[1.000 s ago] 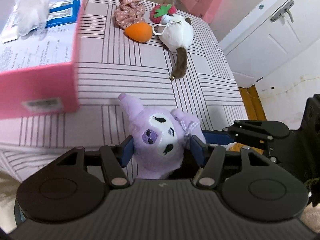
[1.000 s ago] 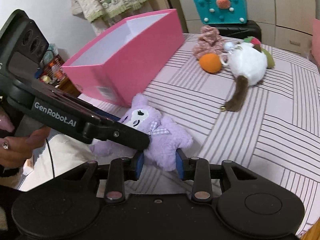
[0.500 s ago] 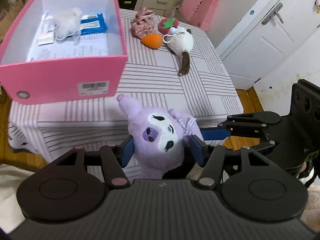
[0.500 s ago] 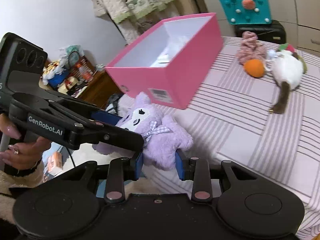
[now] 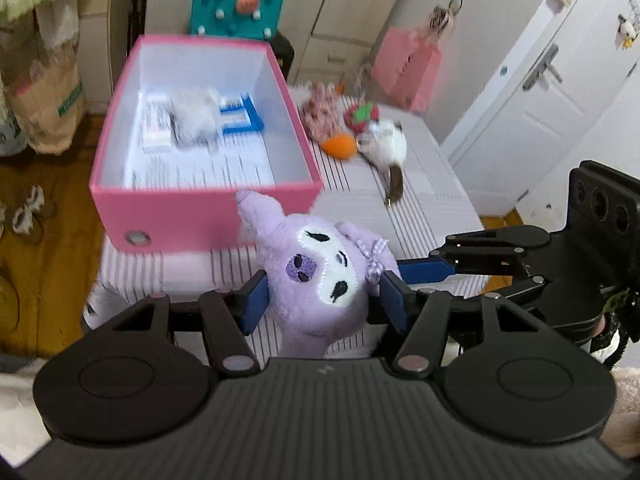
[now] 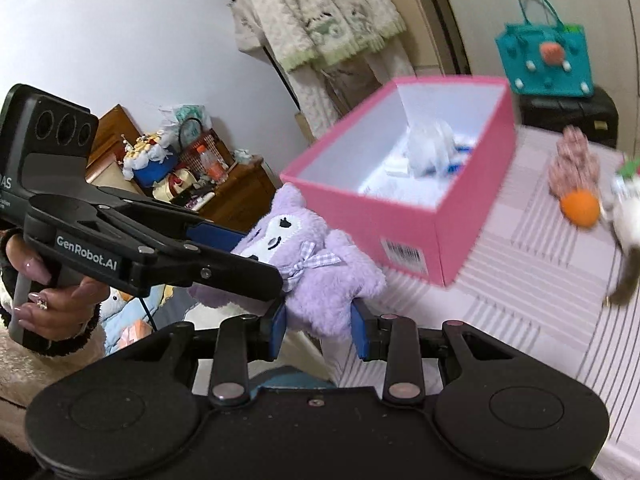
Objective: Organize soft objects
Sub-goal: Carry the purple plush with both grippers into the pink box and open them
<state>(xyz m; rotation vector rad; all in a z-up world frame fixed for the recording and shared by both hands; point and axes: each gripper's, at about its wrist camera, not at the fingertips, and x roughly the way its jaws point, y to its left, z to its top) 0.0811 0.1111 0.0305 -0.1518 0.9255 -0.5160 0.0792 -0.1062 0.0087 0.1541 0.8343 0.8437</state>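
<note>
While both pairs of jaws are pressing on the same purple plush toy (image 5: 316, 276), the left gripper (image 5: 324, 300) is squeezing its head from either side and the right gripper (image 6: 318, 330) is pinching its fluffy body, jaws nearly closed on the fur. Each gripper is showing in the other's view, a hand (image 6: 60, 300) wrapping the left one's handle. Held between them, the toy is hanging in the air off the near edge of the table (image 5: 432, 200), just in front of the open pink box (image 5: 200, 212) that is holding a white fluffy thing (image 5: 196, 120) and papers. Farther back on the striped tablecloth, a white plush (image 5: 386, 146), an orange ball (image 5: 340, 147), a strawberry (image 5: 360, 114) and a pink scrunchie (image 5: 320, 112) are lying close together
</note>
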